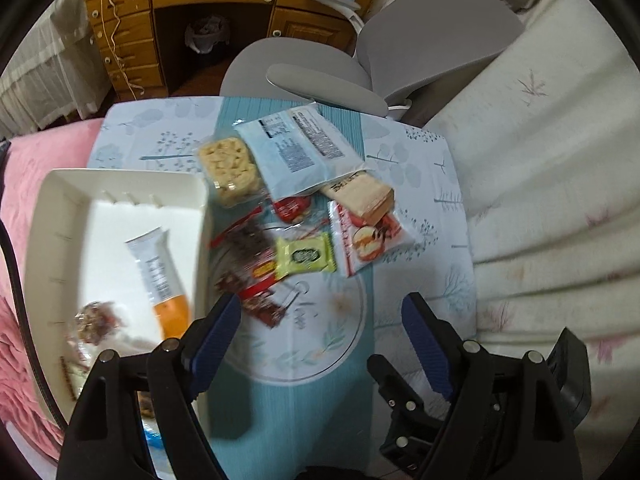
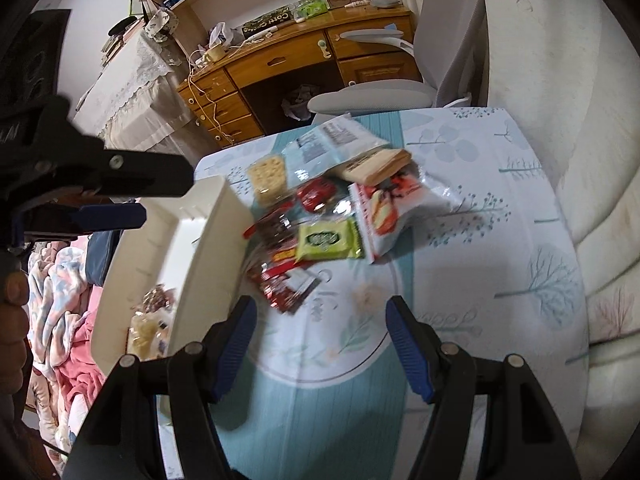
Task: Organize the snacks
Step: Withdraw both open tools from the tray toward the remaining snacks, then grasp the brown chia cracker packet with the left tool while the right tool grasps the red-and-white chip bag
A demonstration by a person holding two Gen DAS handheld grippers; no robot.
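A pile of snacks lies on the patterned table [image 1: 420, 184]: a clear pack of pale crackers [image 1: 230, 170], a light blue bag [image 1: 296, 148], a tan wafer pack [image 1: 360, 196], a red-white bag [image 1: 368, 240], a green packet [image 1: 306, 256], a small red packet [image 1: 290, 206] and a dark red bar [image 1: 256, 276]. A white tray [image 1: 64, 216] at the left holds a white-orange tube [image 1: 160, 276] and several wrapped sweets [image 1: 94, 320]. My left gripper [image 1: 320, 320] is open and empty just in front of the pile. My right gripper [image 2: 320, 320] is open and empty, near the dark red bar [image 2: 280, 284]. The left gripper also shows at the right wrist view's left edge [image 2: 112, 188], above the tray [image 2: 208, 272].
A grey office chair [image 1: 384, 52] stands behind the table, before a wooden desk [image 1: 224, 0]. A white quilted sofa or bed [image 1: 552, 160] runs along the right. Pink bedding [image 1: 24, 184] lies left of the tray.
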